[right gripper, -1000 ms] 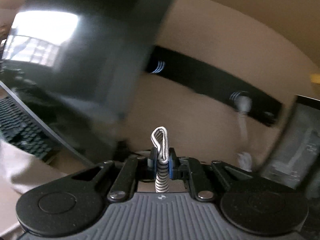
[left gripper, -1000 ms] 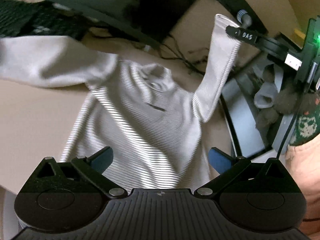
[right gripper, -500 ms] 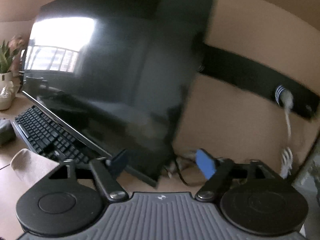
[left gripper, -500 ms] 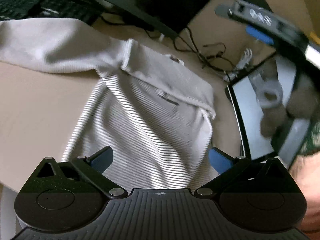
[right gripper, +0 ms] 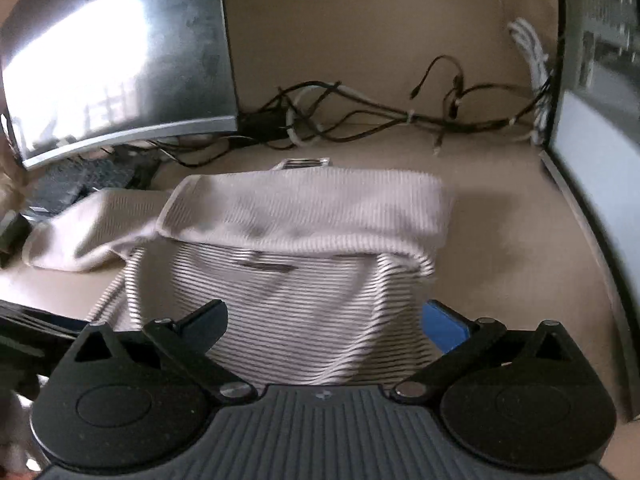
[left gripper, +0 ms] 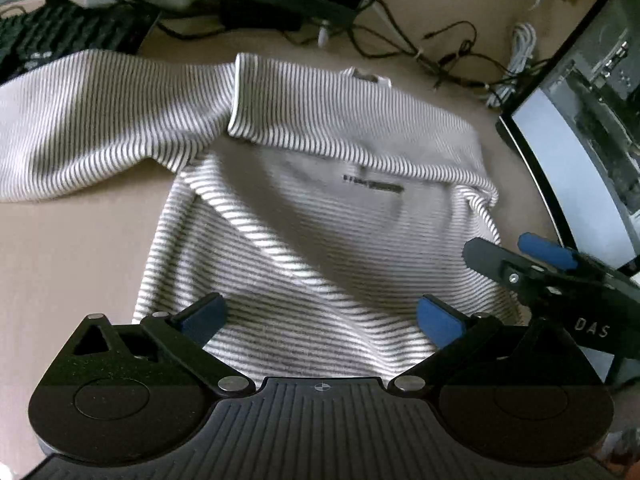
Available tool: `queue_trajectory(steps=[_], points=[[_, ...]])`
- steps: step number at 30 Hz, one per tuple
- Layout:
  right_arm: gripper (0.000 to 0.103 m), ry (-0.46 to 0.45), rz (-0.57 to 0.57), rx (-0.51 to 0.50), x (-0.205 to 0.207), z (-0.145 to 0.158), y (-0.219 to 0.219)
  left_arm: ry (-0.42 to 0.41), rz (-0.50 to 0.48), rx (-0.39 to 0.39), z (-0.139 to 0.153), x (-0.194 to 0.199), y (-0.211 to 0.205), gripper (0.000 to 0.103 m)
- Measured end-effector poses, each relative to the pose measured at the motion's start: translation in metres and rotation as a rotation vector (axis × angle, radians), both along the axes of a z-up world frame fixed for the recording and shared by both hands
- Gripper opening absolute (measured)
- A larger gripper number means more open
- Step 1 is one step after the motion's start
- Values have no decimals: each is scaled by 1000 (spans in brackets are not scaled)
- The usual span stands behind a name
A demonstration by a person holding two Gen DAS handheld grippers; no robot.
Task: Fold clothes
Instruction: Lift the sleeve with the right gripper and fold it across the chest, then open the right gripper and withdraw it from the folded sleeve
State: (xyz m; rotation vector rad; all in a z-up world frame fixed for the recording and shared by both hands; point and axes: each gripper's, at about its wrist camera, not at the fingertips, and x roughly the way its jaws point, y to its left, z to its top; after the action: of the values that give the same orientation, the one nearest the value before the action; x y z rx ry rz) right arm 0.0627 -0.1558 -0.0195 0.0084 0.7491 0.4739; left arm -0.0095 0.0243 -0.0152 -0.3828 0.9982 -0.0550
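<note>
Lying flat on the table (left gripper: 60, 264), a striped sweater (left gripper: 320, 240) fills the space just ahead of both tools, its body running away from them toward the collar, with one sleeve (left gripper: 360, 132) folded across the chest and the other sleeve (left gripper: 92, 120) trailing out to the left. The left hand-held gripper (left gripper: 320, 316) hovers over the hem with its blue pads wide apart and nothing between them; the right hand-held gripper (right gripper: 324, 318), its jaws opening, likewise grips nothing. The outstretched sleeve lies on the left tool's side, so that hand looks better placed to take it. Motion blur smears the right view, and the hem itself is hidden beneath both tool bodies.
</note>
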Motion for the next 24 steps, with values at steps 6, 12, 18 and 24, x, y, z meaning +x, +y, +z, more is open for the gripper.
queue_trajectory(steps=[6, 12, 18, 24], points=[[103, 86, 33, 59, 7, -28, -11, 39, 21, 22, 1, 10, -3, 103], [103, -1, 125, -87, -6, -32, -2, 46, -11, 32, 0, 21, -14, 103], [103, -11, 94, -142, 1, -33, -8, 23, -57, 26, -2, 32, -30, 103], [103, -10, 51, -153, 6, -34, -26, -10, -87, 12, -6, 40, -47, 103]])
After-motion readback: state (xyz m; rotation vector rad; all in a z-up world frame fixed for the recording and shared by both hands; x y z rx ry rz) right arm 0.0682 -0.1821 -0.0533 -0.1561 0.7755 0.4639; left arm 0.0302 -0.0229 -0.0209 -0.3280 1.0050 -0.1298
